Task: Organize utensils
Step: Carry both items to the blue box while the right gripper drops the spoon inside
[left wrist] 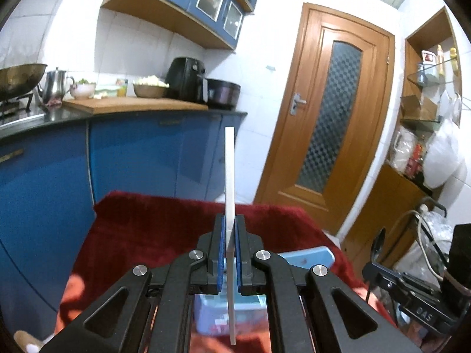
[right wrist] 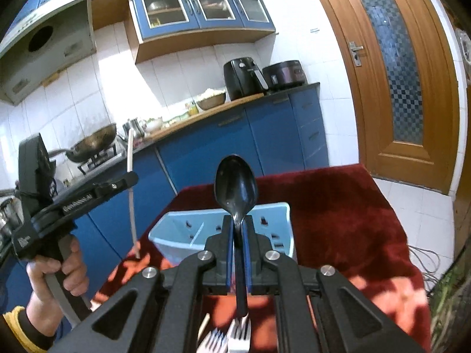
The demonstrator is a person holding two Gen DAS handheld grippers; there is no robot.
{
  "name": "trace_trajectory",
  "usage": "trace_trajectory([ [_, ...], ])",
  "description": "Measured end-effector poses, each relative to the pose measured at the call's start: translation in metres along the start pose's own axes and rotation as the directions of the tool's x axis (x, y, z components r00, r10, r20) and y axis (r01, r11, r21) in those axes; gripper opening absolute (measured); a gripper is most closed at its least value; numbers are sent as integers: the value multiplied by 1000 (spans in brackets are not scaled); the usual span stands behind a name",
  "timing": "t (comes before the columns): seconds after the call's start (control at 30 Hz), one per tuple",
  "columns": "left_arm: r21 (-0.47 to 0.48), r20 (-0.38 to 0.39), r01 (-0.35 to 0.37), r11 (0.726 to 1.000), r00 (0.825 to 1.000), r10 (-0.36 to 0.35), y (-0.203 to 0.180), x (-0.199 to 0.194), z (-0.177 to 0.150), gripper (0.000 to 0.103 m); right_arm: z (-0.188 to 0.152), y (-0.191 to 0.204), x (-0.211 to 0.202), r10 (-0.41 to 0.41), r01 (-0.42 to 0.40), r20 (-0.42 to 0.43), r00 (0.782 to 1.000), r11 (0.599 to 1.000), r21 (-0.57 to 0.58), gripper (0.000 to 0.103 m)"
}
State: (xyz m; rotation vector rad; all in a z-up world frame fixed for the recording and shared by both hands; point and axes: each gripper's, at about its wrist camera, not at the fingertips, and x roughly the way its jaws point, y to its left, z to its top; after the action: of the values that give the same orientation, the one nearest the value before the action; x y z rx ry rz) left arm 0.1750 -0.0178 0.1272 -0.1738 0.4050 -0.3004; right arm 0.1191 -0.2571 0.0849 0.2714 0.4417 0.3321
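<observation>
Gripping white stick (left wrist: 230, 176) edge-on in left gripper (left wrist: 230, 220), black spoon (right wrist: 235, 186) in right gripper (right wrist: 238, 223); both above red cloth (right wrist: 338, 214), blue holder (right wrist: 265, 220) just below spoon, cloth beyond it bare.

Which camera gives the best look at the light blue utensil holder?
The right wrist view: the light blue utensil holder shows its open top, divider and slotted walls on the red cloth, beyond the black spoon. In the left wrist view the left gripper hides most of it, leaving blurred patches.
</observation>
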Motion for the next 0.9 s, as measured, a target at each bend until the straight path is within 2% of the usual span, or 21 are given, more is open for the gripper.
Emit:
trace_trajectory([
  [0.3, 32, 104, -61, 998, 993, 58, -3, 36, -3, 6, 5, -9, 38, -17, 20, 71, 997, 999, -44, 8],
  [0.53, 22, 186, -64, 998, 981, 59, -2, 41, -10, 6, -2, -14, 47, -28, 35, 91, 995, 996, -77, 8],
  [0.73, 71, 210, -97, 993, 974, 80, -10, 45, -31, 6, -7, -12, 52, -21, 30, 89, 996, 995, -100, 8],
  [0.9, 88, 187, -100, 991, 979, 82, -14, 48, -48, 6, -11, -11, 53, -25, 33, 67, 997, 993, -112, 8],
])
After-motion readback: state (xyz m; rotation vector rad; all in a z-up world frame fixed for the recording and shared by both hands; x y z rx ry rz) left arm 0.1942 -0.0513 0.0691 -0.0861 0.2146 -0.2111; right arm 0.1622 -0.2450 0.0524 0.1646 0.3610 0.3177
